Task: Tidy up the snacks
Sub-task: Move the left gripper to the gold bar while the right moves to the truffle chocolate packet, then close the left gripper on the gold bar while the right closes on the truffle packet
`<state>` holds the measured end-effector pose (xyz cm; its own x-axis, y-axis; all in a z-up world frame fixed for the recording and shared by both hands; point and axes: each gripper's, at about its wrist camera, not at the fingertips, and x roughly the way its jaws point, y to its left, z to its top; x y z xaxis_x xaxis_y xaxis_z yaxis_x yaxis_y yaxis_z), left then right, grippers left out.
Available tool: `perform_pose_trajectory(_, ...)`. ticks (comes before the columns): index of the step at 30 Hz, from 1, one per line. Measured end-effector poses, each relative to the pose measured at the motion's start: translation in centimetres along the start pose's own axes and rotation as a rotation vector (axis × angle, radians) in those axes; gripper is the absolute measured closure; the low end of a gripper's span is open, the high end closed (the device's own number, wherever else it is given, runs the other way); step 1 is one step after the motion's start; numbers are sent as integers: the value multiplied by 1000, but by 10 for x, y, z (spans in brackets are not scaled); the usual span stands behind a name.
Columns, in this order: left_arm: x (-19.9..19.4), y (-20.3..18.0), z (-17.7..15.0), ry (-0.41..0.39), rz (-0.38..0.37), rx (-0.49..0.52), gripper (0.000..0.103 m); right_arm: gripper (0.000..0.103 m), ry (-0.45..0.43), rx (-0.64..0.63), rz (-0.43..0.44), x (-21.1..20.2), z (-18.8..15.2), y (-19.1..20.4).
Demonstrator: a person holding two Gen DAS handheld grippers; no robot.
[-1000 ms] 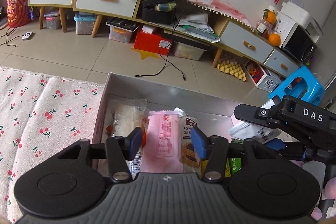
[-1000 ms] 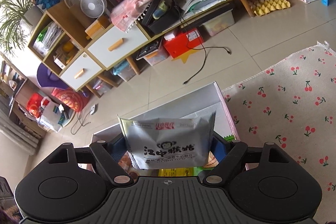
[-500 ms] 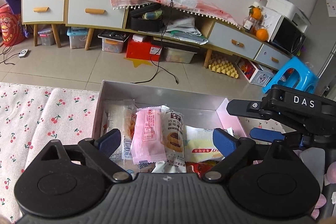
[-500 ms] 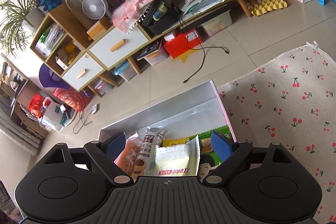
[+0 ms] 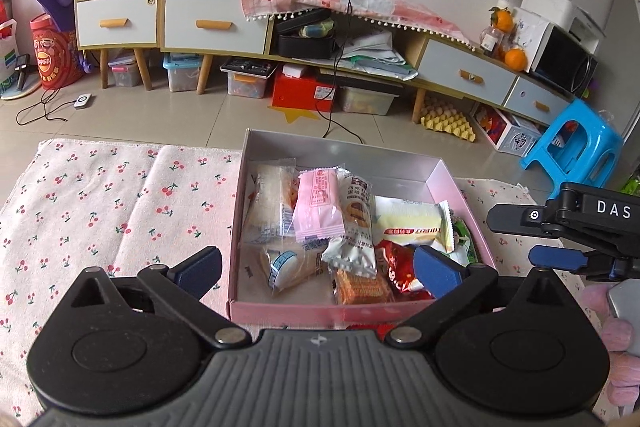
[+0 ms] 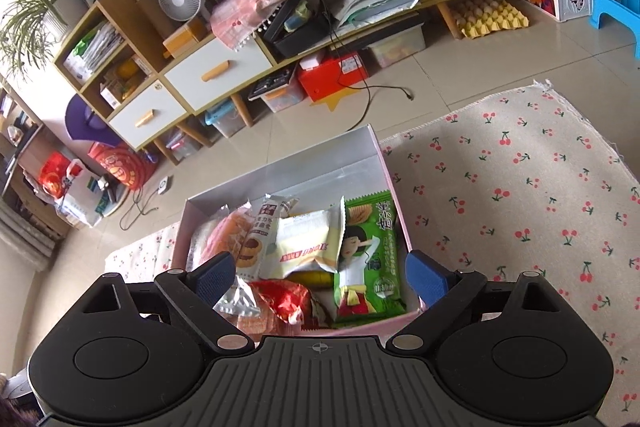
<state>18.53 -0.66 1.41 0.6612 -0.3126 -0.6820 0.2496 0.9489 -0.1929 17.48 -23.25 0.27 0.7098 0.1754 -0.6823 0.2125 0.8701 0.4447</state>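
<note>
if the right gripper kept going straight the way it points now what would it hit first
Probably the snack packets in the pink box: the open right gripper points at the yellow-white packet, beside the green one. Depth is unclear.

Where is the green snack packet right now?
In the right wrist view, the green snack packet lies inside the pink box, against its right wall, beside the yellow-white packet.

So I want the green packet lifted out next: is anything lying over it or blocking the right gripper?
Nothing visible does. The green packet lies uncovered along the pink box's right wall, and the right gripper hangs open above.
</note>
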Motion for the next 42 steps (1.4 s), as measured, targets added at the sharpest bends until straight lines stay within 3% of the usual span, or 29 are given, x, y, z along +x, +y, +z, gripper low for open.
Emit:
perform_pose_trajectory(9,-14,5,-18,71,61,-6,1,9,21,-70,-37,-25,-26,6)
perform_pose_trajectory(20,-25,6,-55,81,56,65,1,8,-1,-131,-77,-39,-56,2)
perform_pose_trajectory(24,-24,7,-72,111,44,101,1,9,41,-165,-107,-37,-60,-6)
perform_pose_trajectory(29,-27,1,-88,117,29,182,1,8,26,-263,-173,-39,-71,-19)
perform_pose_trajectory(38,-23,-20,-121,168,-3,361,1,8,152,-391,-214,-26,-101,-41)
perform_pose_trajectory(42,-22,-29,-132,143,-12,461,1,8,211,-451,-249,-16,-117,-51)
